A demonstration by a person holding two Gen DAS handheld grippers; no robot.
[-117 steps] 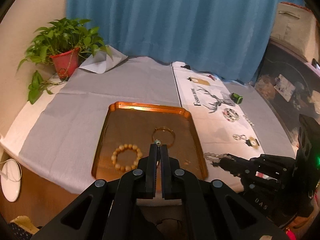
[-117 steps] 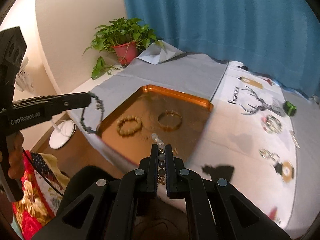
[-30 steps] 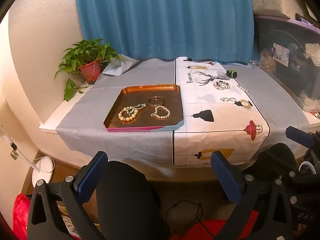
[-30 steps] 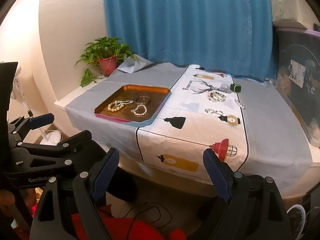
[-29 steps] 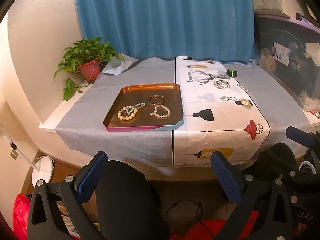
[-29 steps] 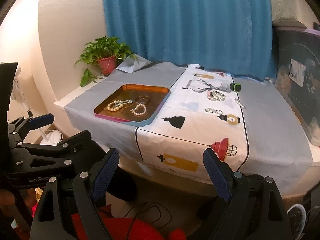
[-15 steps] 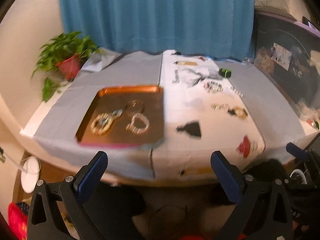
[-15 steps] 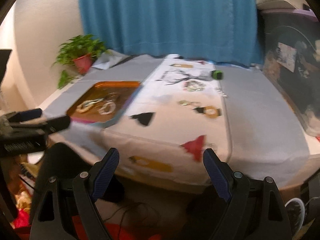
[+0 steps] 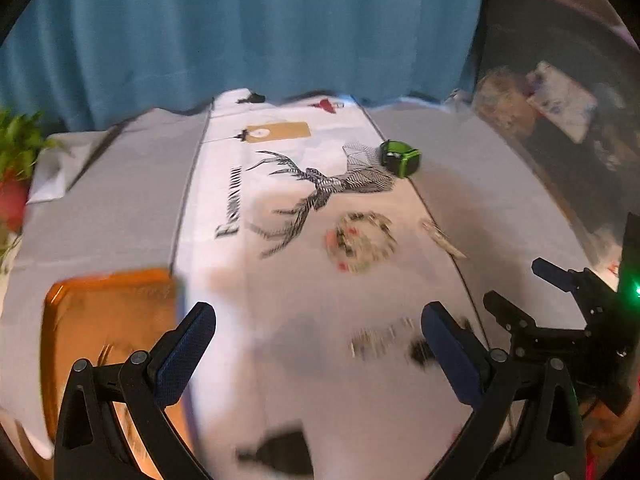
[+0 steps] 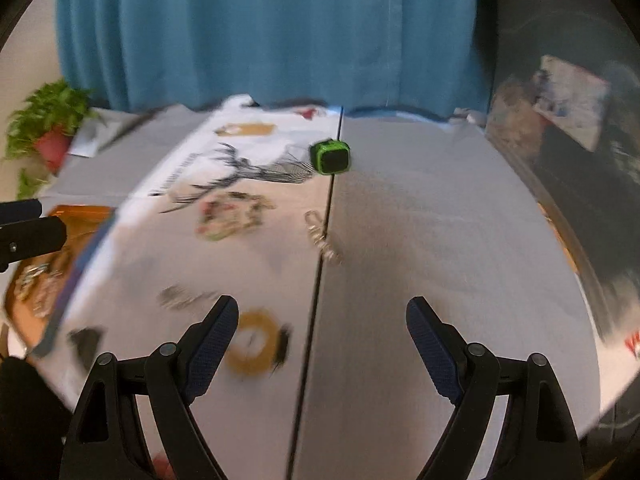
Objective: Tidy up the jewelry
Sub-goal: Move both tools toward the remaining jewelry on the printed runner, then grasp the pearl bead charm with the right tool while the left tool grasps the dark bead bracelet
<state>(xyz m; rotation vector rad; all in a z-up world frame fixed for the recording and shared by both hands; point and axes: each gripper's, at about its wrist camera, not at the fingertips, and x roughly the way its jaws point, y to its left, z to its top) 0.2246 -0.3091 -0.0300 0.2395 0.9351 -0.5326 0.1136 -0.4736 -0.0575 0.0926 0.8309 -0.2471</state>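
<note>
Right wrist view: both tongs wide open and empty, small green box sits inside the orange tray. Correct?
Not quite. The green box is not in the orange tray; it sits on the printed cloth beside the deer drawing, far from the tray, as the right wrist view shows. The rest holds: the right tongs and the left tongs are both wide open and empty.

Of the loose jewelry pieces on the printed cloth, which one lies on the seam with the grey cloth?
The silver chain; it straddles the dark seam, while the round beaded bracelet lies fully on the print.

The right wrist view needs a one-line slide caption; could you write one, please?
Open right gripper above a printed tablecloth scattered with blurred jewelry, a green-edged box beyond.
</note>
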